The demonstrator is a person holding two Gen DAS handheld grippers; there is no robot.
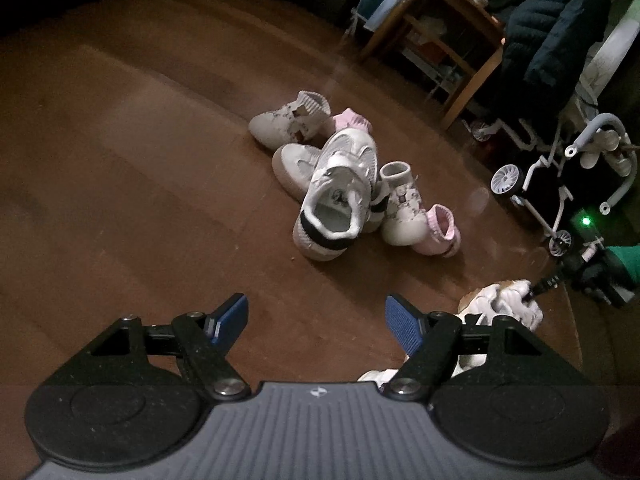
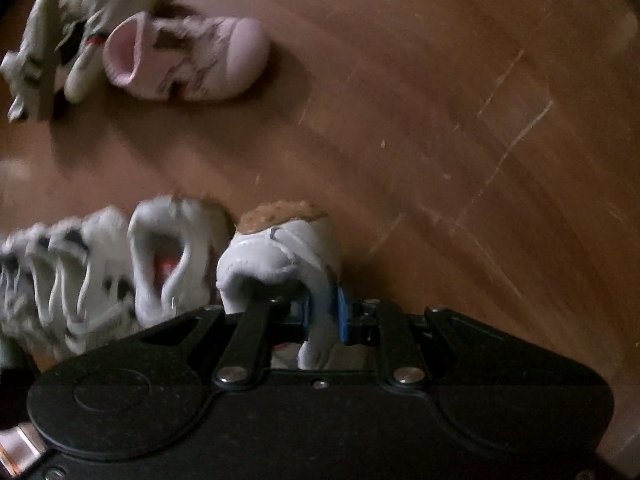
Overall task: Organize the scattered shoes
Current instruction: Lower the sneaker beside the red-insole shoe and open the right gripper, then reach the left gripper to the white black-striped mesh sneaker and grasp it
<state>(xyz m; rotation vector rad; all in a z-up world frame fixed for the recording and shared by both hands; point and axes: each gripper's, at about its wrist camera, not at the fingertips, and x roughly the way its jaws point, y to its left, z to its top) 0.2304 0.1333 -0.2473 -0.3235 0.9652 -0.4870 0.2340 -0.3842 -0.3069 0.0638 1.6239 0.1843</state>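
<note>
Small white shoe (image 2: 280, 256) with tan sole: light, soft-walled, best pinched at the heel collar. Right gripper (image 2: 322, 316) jaws clamped on that collar, beside a row of white shoes (image 2: 120, 268) on the floor (image 2: 440, 120). Left gripper (image 1: 316, 320) jaws spread wide, holding nothing, facing the jumbled pile (image 1: 340, 176) mid-floor.

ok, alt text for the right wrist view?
The right gripper is shut on the side of a small white shoe on a scratched wooden floor. More white shoes sit beside it, and a pink shoe lies farther off.
</note>
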